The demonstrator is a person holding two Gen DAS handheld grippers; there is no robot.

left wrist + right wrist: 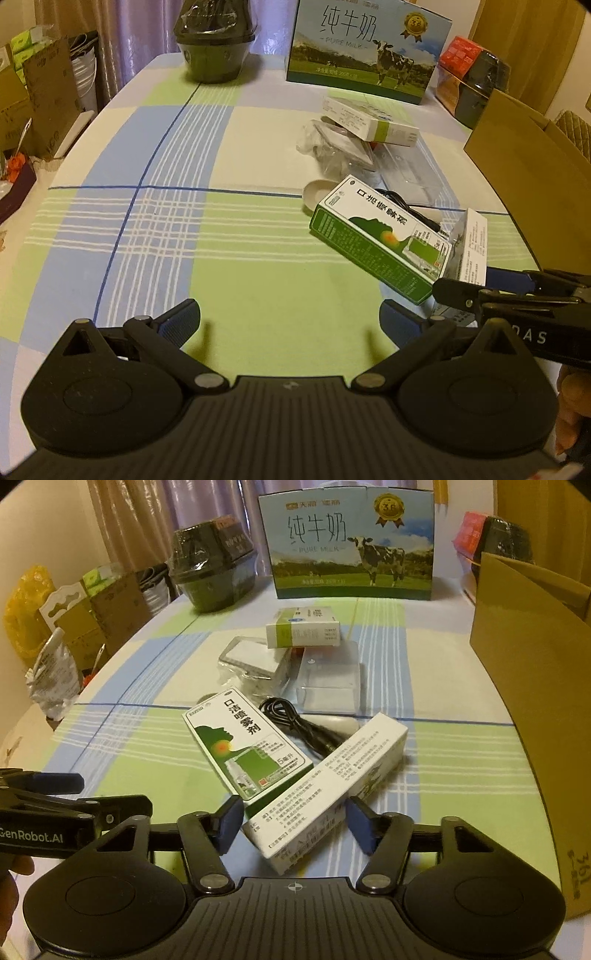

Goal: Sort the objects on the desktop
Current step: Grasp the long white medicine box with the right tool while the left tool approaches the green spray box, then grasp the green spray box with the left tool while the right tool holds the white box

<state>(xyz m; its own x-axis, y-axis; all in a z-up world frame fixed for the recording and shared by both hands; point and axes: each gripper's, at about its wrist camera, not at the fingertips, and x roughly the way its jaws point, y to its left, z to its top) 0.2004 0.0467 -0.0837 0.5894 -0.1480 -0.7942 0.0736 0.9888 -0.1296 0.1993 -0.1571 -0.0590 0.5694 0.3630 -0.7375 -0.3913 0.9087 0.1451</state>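
Observation:
My right gripper [295, 821] is shut on the near end of a long white box [332, 786] with small printed text, its blue pads pressing both sides. The box lies slanted on the checked tablecloth [155, 760]. A green-and-white spray box [243, 746] rests against its left side. In the left wrist view the same spray box [376, 240] and white box [471, 240] sit to the right. My left gripper [290, 319] hangs open over bare green cloth, holding nothing, left of the right gripper [480, 295].
Behind lie a black cable [295, 720], a clear plastic case [328, 679], a bagged item [255, 661] and a small white-green box [303, 627]. A milk carton [351, 542] and wrapped dark bowl [210, 565] stand at the back. An open cardboard box [535, 701] stands right.

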